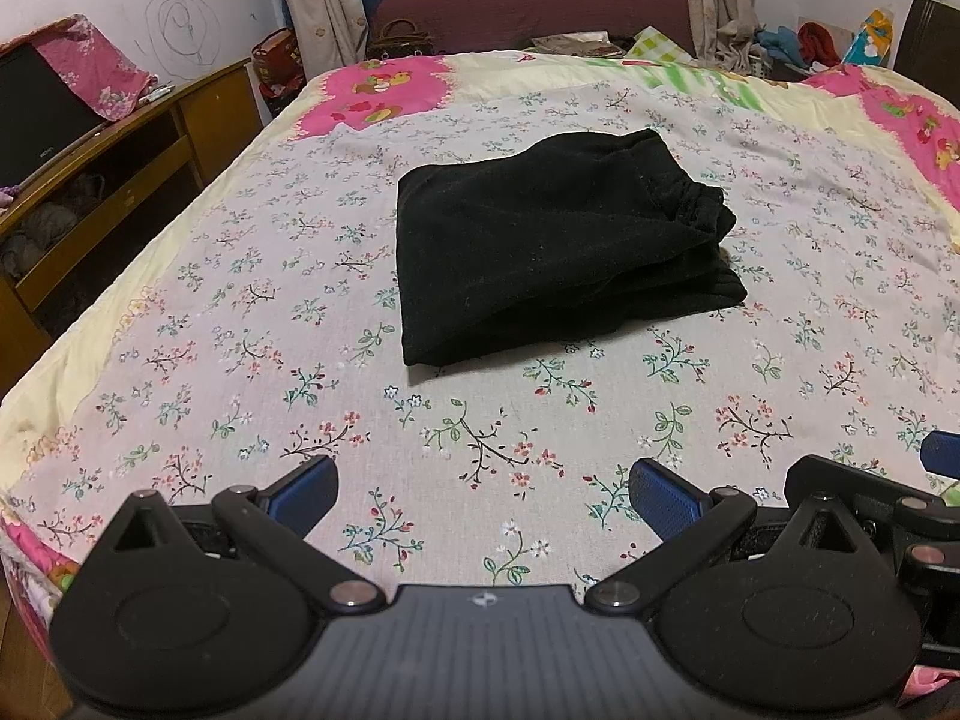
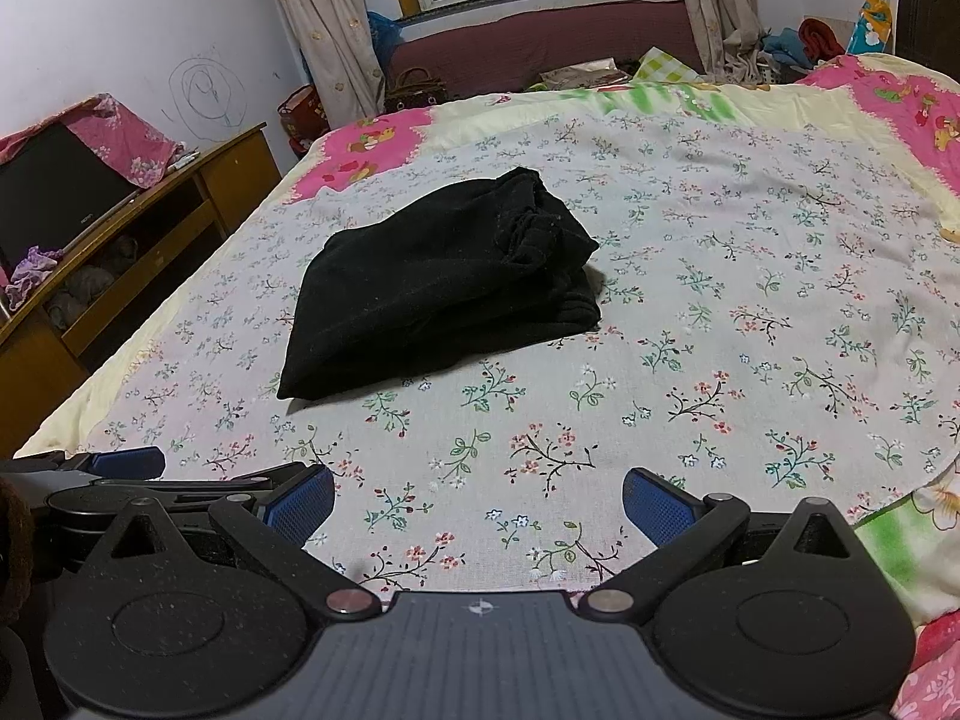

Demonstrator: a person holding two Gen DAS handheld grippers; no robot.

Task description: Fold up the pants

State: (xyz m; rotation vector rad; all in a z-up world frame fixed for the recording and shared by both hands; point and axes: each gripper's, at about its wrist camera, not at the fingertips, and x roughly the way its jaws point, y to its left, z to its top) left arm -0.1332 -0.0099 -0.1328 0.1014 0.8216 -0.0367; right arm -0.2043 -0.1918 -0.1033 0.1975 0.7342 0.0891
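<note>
**Folded Pants Lie Mid-Bed, Both Grippers Spread and Empty**

Lying in a compact folded bundle, the black pants (image 1: 558, 240) sit near the middle of the floral bedsheet (image 1: 240, 360), well apart from both tools. In the left wrist view the bundle's longer side runs from the near left corner toward the far right, where the gathered elastic waistband faces the right side of the bed; stacked layers show along that right edge. The smooth fold line is on the left. From the right wrist view the same pants (image 2: 438, 294) appear left of center, waistband end pointing away toward the window.

The left gripper (image 1: 483, 495) hovers low over the near part of the bed, aimed forward at the pants, blue pads spread wide with nothing between them. The right gripper (image 2: 479, 498) sits level just beside it, likewise spread and empty. A wooden cabinet (image 1: 150, 138) stands to the left of the bed.
</note>
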